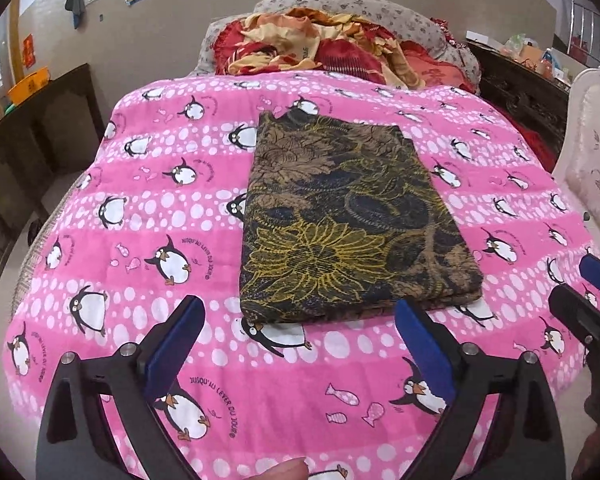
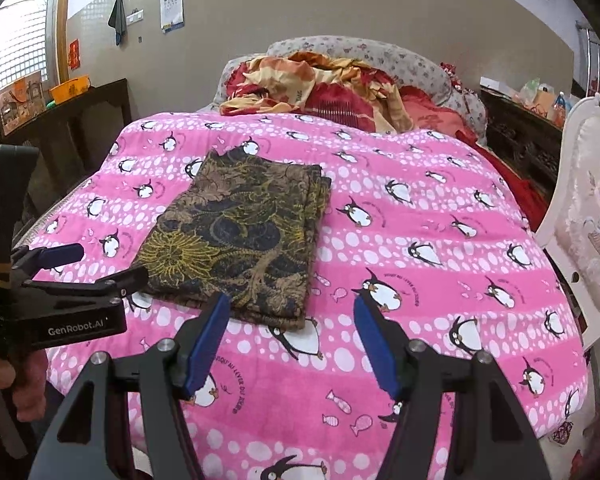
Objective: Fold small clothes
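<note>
Looking through the left wrist view: folded garment (image 1: 352, 216), dark with brown and yellow flower print, lying flat as a neat rectangle on the pink penguin quilt (image 1: 140, 216), just ahead of the left gripper (image 1: 300, 328). Jaws wide apart, nothing between the blue pads, clear of the near edge of the cloth. Tip of the right gripper (image 1: 596, 280) poking in at the right edge.

Switching to the right wrist view: same garment (image 2: 240, 240), layered edges stacked along its right side, corners squared. Right gripper (image 2: 292, 316) hovering just short of the near corner, jaws apart, empty. Left gripper (image 2: 100, 272) off to the left, beside the cloth, holding nothing.

Judging by all this: folding of this piece looks finished, both tools free of it. No other unfolded small clothes visible on the quilt; only a heap of red and orange bedding (image 2: 320, 84) at the far end.
</note>
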The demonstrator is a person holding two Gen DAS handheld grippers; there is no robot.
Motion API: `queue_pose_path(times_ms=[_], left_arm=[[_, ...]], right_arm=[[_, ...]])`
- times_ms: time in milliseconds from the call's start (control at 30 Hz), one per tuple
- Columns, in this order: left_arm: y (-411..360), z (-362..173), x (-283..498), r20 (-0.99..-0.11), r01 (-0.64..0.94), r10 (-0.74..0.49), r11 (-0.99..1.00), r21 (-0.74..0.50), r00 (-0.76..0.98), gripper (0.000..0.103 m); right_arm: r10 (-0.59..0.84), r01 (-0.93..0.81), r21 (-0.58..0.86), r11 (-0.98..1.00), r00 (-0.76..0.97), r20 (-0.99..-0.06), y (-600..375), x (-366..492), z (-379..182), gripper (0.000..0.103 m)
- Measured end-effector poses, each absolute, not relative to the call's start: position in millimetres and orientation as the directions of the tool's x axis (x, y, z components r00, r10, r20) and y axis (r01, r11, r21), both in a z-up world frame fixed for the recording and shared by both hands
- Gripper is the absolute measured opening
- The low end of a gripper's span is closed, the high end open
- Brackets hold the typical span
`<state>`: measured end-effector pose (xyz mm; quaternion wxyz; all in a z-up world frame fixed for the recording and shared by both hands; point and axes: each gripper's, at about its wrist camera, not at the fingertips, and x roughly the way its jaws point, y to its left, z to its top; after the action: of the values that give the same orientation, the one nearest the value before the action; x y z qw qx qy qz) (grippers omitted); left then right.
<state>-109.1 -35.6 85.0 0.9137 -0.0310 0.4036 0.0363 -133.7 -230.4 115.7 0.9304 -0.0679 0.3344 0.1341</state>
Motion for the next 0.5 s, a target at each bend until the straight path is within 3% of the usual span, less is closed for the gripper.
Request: queue_pose_path(times_ms=[500], left_arm=[[-42.6,103.7,-125.0,-0.71,-0.094,0.069,0.996,0.004,0.701,0.08]], right_arm=[[0.229,-0.306,-0.021,0.952,0.753,-0.617,-236.0,-157.0,127.1,0.068]])
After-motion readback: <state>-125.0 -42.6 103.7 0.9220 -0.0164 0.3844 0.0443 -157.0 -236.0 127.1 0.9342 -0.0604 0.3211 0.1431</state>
